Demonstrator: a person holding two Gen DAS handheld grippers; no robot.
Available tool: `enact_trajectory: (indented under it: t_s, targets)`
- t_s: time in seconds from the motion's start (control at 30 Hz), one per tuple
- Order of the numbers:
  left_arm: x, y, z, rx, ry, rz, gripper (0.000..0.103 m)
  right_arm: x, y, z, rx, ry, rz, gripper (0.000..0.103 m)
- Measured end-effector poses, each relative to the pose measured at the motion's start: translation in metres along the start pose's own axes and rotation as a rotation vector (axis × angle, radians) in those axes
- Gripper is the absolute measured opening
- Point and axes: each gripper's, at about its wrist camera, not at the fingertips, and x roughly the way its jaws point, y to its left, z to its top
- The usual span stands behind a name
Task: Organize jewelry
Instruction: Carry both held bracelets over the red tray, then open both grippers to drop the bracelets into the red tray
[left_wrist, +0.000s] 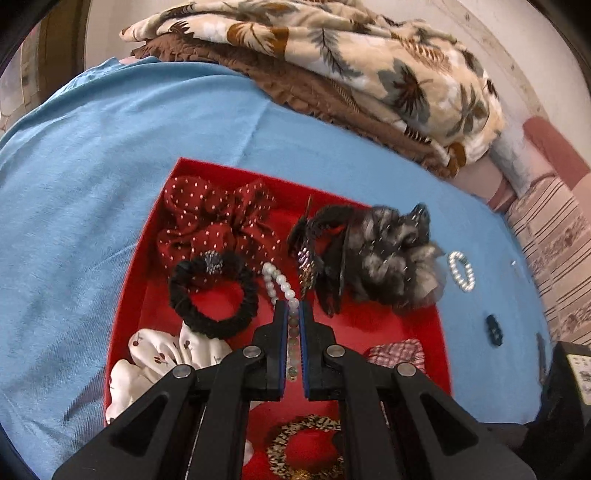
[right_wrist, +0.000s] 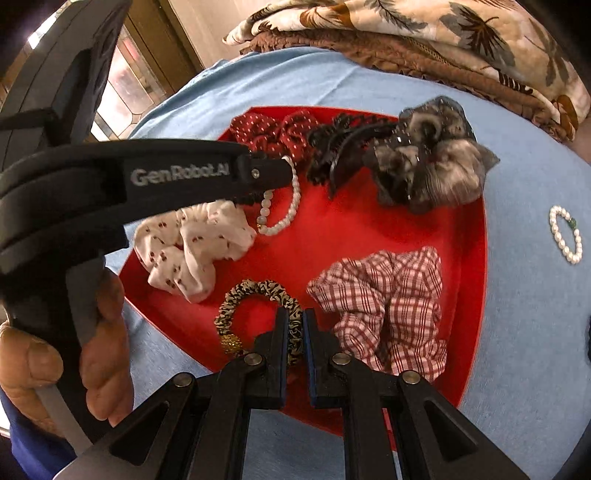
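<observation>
Blue cloth (left_wrist: 110, 166) covered the surface, with a folded leaf-print blanket (left_wrist: 332, 55) at its far end. On it sat a shallow red tray (right_wrist: 369, 229), its near edge cut off behind the tools. The tray held six hair ties, counted: dotted red, black, cherry-print white, grey fluffy, checked red, leopard-print. A black claw clip (right_wrist: 343, 147) beside the grey one was hard to make out.

Two pearl bracelets showed. One (left_wrist: 280, 284) hung over the tray, pinched in the left gripper (left_wrist: 293, 306). The other (right_wrist: 565, 236) lay outside the tray, right of it. The right gripper (right_wrist: 295, 314) was clamped on the leopard-print hair tie (right_wrist: 258, 291).
</observation>
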Motion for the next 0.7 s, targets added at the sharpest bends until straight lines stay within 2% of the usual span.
enact_trajectory:
  t_s: [0.23, 0.4, 0.5, 0.57, 0.63, 0.7]
  targets:
    - [0.000, 0.003, -0.002, 0.000, 0.000, 0.039, 0.006, 0.000, 0.002, -0.003, -0.010, -0.003, -0.002, 0.010]
    - [-0.006, 0.003, -0.004, 0.001, -0.011, 0.033, 0.006, -0.003, 0.004, -0.003, -0.014, -0.017, -0.009, 0.010]
    - [-0.010, 0.002, -0.004, -0.004, -0.021, 0.001, 0.007, -0.007, 0.003, -0.005, -0.003, -0.025, -0.004, 0.011]
    - [-0.016, 0.002, -0.005, -0.008, -0.039, -0.038, 0.018, -0.010, 0.002, -0.006, 0.000, -0.031, -0.003, 0.012]
    - [-0.025, 0.002, -0.005, -0.015, -0.071, -0.075, 0.036, -0.014, 0.002, -0.007, -0.003, -0.036, -0.004, 0.015]
    - [-0.033, 0.002, -0.005, -0.023, -0.104, -0.095, 0.040, -0.018, 0.003, -0.009, -0.010, -0.045, -0.007, 0.023]
